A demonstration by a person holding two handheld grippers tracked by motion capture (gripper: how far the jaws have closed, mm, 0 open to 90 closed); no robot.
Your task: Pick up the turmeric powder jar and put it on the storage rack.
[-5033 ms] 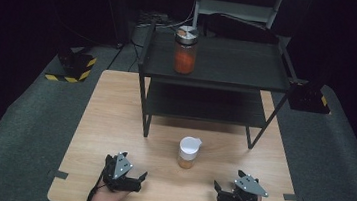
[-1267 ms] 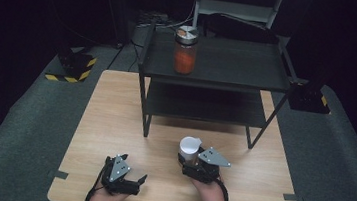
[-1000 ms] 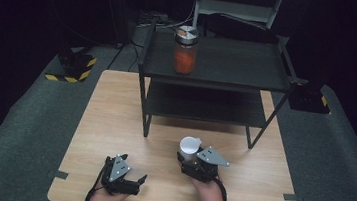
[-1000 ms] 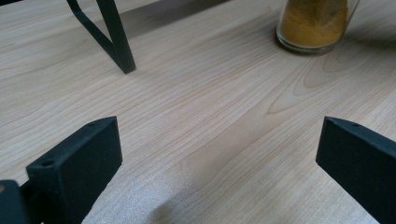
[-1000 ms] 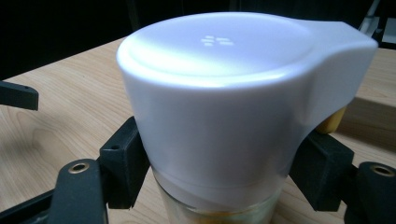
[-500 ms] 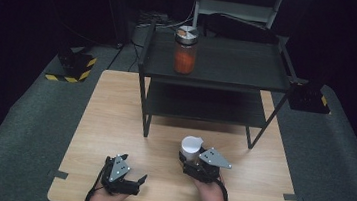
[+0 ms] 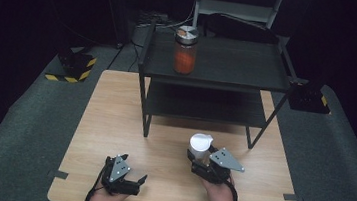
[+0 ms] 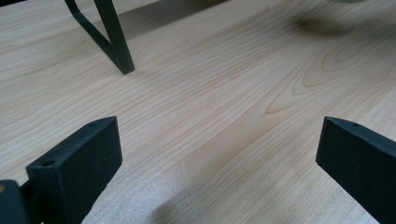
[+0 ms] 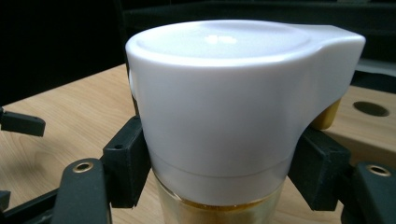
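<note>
A small jar with a white lid (image 7: pixel 200 144) and yellowish contents is held just in front of the black rack (image 7: pixel 216 59). My right gripper (image 7: pixel 199 159) is shut on it, its black pads (image 9: pixel 126 158) pressing the glass just below the lid (image 9: pixel 219 112) from both sides. The jar seems slightly raised off the wooden table (image 7: pixel 115 109). My left gripper (image 7: pixel 135 167) rests near the table's front left, open, with only bare wood between its jaws (image 8: pixel 219 140).
The two-level rack stands at the back of the table, one leg (image 8: pixel 112 37) ahead of my left gripper. A taller jar with orange contents (image 7: pixel 185 51) stands on its top shelf. Dark floor surrounds the table.
Five seconds ago the jar stood free and my right gripper lay at the front right. Since a second ago the gripped jar has shifted slightly right and up. The left gripper stayed put.
</note>
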